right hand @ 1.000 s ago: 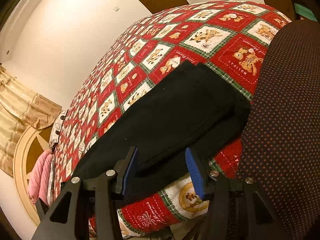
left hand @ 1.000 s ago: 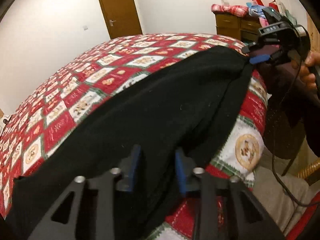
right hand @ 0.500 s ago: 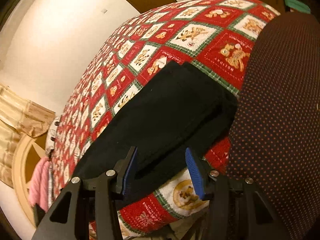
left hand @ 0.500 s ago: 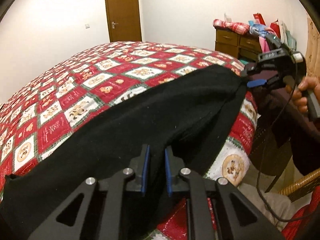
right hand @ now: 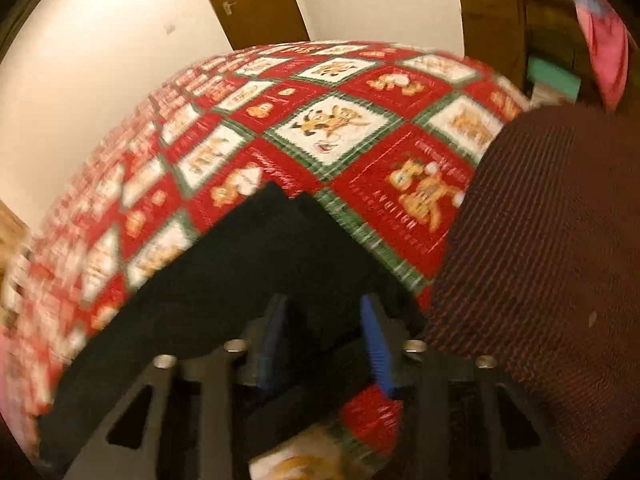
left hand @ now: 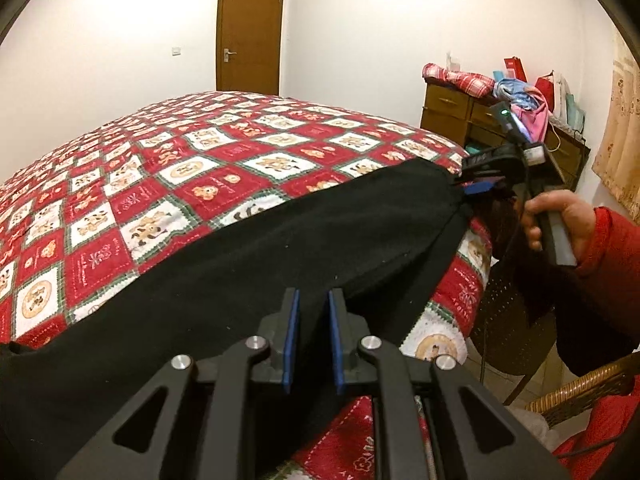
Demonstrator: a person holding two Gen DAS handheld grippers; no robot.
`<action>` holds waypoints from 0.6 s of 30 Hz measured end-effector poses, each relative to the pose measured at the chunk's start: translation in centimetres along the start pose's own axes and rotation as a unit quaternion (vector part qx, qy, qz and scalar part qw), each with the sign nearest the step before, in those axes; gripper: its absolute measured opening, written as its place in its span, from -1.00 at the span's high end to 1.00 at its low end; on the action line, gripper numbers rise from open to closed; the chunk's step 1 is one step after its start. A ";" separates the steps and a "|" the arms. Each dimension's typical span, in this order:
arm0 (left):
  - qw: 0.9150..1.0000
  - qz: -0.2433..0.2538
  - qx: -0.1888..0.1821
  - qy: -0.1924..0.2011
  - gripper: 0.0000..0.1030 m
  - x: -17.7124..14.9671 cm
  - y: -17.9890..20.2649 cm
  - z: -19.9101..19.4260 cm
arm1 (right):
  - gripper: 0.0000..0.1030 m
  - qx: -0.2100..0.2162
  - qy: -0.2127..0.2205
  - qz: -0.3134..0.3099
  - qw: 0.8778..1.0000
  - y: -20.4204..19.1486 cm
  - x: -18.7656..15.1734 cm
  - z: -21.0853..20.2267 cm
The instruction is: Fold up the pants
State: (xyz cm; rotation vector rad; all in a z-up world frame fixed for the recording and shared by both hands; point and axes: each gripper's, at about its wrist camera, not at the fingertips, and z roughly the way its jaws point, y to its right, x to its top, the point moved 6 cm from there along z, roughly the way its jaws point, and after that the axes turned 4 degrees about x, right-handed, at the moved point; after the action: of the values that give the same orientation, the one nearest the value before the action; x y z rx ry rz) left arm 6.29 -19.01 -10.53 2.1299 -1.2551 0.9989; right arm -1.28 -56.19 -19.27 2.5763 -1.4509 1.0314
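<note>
- Left wrist view shows the black pants [left hand: 256,264] lying stretched along the near edge of the bed [left hand: 208,168], one end reaching its near right corner, the other running off toward the near left.
- Part of the fabric droops over the bed's near edge, below the right-hand end.
- The left gripper [left hand: 312,336] sits at the near edge with its blue-padded fingers [left hand: 291,332] drawn close together around a fold of the pants, a narrow gap between the pads; black cloth fills that gap.
- The right gripper [left hand: 474,184] is at the near right corner, its tips at the end of the pants; from this view I cannot tell whether it has clamped the cloth.
- In the blurred right wrist view its fingers [right hand: 376,344] stand apart, with the pants [right hand: 248,272] lying between and beyond them.
- A hand [left hand: 556,220] in a red sleeve grips that tool's handle.
- The quilt on the bed is a red, white and green patchwork.
- A dark dotted fabric surface [right hand: 552,248] sits just beside the bed's right corner.
- Beyond the bed stand a wooden dresser [left hand: 452,116] piled with clothes and a brown door [left hand: 249,32].
</note>
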 end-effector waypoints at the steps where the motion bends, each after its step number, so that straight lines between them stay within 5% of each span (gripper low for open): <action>1: 1.000 0.000 0.000 0.000 0.69 0.0 0.0 0.0 | 1.00 0.029 -0.016 -0.002 0.999 -0.2 -0.2 0.5; 7: 1.000 0.004 -0.004 0.004 0.69 0.3 0.1 -0.4 | 0.99 0.081 -0.014 -0.018 0.996 -0.8 -0.7 -0.4; 12: 1.000 0.014 0.005 -0.001 0.69 0.2 0.0 -0.3 | 0.91 0.180 -0.068 0.086 0.978 -0.4 -2.3 -1.8; 16: 0.999 0.029 0.005 -0.024 0.69 -0.6 0.4 0.7 | 0.03 0.206 -0.085 0.087 0.971 -2.2 -4.3 -2.1; 18: 0.998 0.055 0.017 -0.033 0.68 -1.2 1.0 0.8 | -0.09 0.180 -0.078 0.063 0.979 -3.4 -4.5 -2.1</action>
State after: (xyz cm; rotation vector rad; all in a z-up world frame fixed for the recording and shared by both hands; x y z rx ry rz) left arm 5.28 -19.41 -11.97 2.1566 -1.4096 1.0096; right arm -1.43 -50.21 -19.07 2.9033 -1.6147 1.2364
